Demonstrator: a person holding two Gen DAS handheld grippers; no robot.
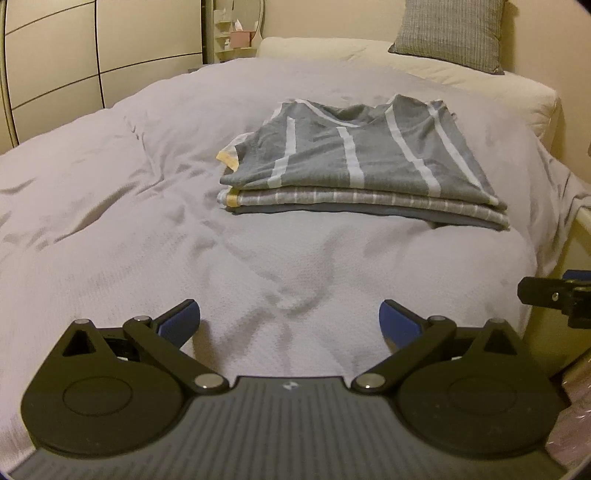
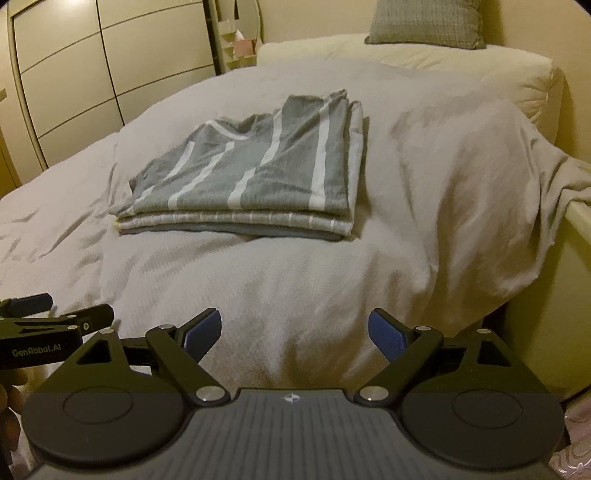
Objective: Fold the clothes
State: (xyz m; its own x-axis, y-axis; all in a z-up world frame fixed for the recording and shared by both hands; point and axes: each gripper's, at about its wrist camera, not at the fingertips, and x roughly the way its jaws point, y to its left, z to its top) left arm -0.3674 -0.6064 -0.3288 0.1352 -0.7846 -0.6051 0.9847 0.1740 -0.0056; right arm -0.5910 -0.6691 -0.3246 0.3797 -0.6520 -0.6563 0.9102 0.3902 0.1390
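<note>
A stack of folded clothes (image 1: 362,173) (image 2: 255,184) lies on the bed, a grey garment with wide white stripes on top, a thin-striped one and a dark one beneath. My left gripper (image 1: 290,319) is open above the bedspread, well short of the stack, nothing between its blue pads (image 1: 181,325). My right gripper (image 2: 294,328) is open too, held over the bed's near edge with the stack ahead and slightly left. In the right wrist view the left gripper (image 2: 44,314) shows at the left edge. In the left wrist view part of the right gripper (image 1: 554,295) shows at the right edge.
A pale grey bedspread (image 1: 147,221) (image 2: 424,184) covers the bed and hangs over its right side. A cream mattress end (image 1: 461,70) and grey cushion (image 1: 450,33) (image 2: 428,22) lie at the back. A wardrobe (image 2: 92,74) stands on the left.
</note>
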